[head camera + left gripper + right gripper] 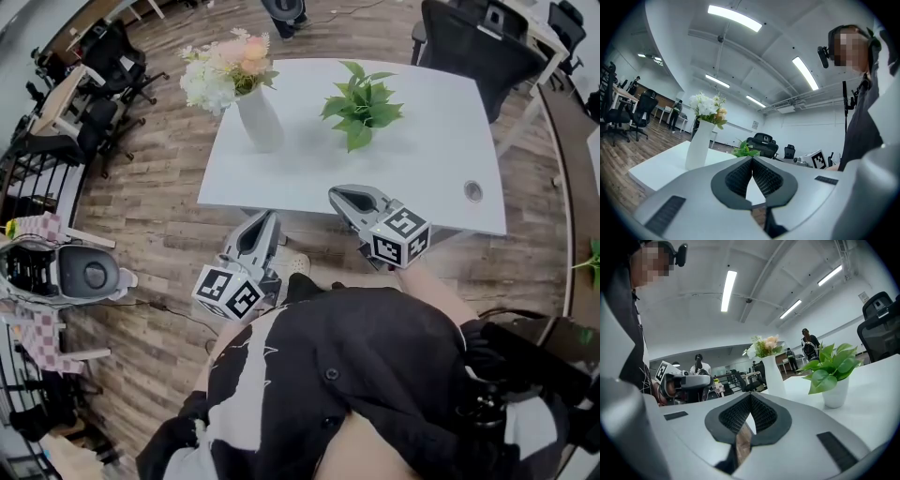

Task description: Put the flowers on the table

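- Flowers (230,66): white and peach blooms upright in a tall white vase (261,122), standing on the white desk (431,159) near its far-left corner, at about 11 o'clock in the head view. Set in from the edges, probably so a knock cannot tip them off.
- Small potted plant (361,108) at about 12 o'clock on the same desk, well apart from the vase at its 3 o'clock side, so neither crowds the other.
- Left tongs (266,218): clenched, pads pressed together with nothing between them. Held level just short of the desk's near edge, at about 6 o'clock from the vase and pointing toward it.
- Right tongs (336,194): likewise squeezed together and empty. Tip reaching over the desk's near edge as seen from above, at about 6 o'clock from the potted plant.
- Neither tongs touching vase or blooms; both well apart from them, near the person's body (319,375) at 6 o'clock.
- Judged from this layout: flowers already resting where the task wants them, so no carrying under way; clenched empty tongs fit a resting hold, not a reach.
- Possible risk if approached again: tall narrow vase with a heavy head of blooms, likely easy to topple with a sideways nudge.
- Around the desk: wood floor (150,187) and office chairs (112,70) at 10 o'clock.
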